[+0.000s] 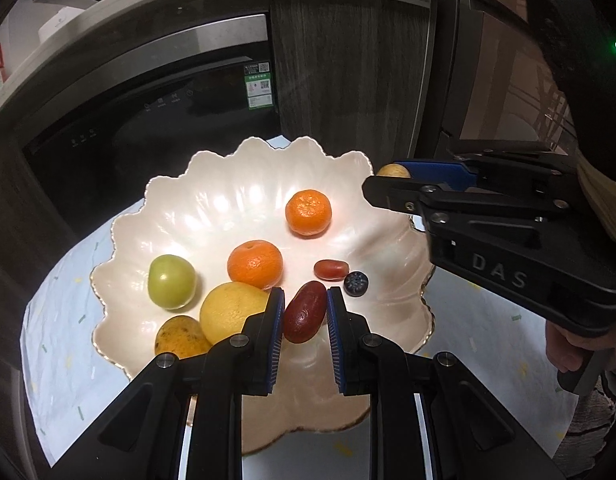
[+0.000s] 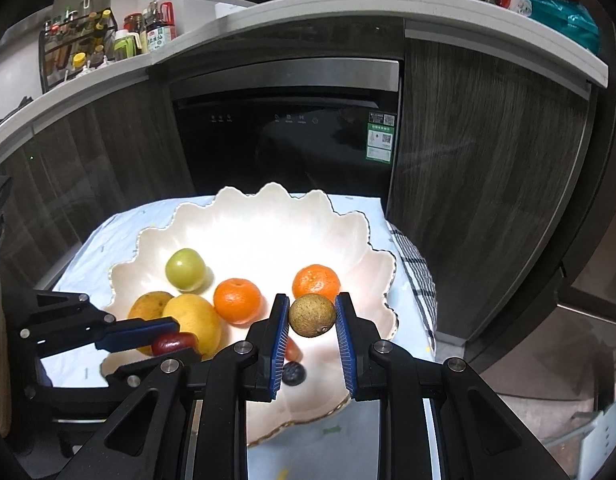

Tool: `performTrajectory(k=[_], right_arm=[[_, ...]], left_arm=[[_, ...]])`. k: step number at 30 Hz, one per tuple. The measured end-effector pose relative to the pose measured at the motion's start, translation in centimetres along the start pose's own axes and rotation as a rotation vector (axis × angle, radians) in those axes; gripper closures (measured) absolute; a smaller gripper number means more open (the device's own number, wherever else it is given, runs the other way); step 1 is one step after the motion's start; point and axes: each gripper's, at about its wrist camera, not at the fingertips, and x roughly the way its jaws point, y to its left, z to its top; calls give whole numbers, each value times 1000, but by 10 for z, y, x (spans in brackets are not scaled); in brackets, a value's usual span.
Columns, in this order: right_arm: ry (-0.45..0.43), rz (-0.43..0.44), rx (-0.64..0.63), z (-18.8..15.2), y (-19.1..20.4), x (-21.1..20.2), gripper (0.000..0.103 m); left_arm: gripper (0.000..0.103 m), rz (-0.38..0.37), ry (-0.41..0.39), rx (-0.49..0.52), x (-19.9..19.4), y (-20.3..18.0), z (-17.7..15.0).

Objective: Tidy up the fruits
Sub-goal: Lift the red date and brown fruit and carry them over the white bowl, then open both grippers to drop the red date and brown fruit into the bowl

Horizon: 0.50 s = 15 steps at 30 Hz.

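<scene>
While grippers clamp fruit, scalloped bowl (image 1: pixel 172 196) gleams.

A black glass-fronted dishwasher (image 2: pixel 286 144) sat behind under a white countertop (image 2: pixel 347 4), with a rack of condiment bottles (image 2: pixel 78 46) up top.

In my right wrist view, my gripper (image 2: pixel 311 320) finger covers most of the small red fruit (image 2: pixel 292 350) and part of the blueberry (image 2: pixel 294 374). The appliance's green sticker (image 2: pixel 380 142) print is too small to read. My left gripper (image 2: pixel 164 340) hides the dark red fruit's (image 2: pixel 174 342) ends.
</scene>
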Motion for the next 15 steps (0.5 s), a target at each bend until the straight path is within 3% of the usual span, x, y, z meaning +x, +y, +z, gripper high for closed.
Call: performTrajectory(k=[11,15], right_arm=[[23,-22,15,2,-6,18,78],[35,-35,19,1,-7,22,74]], left_arm=[[80,-28,20,10,13,-1,1],[66,-24,21,-1,12,1,1]])
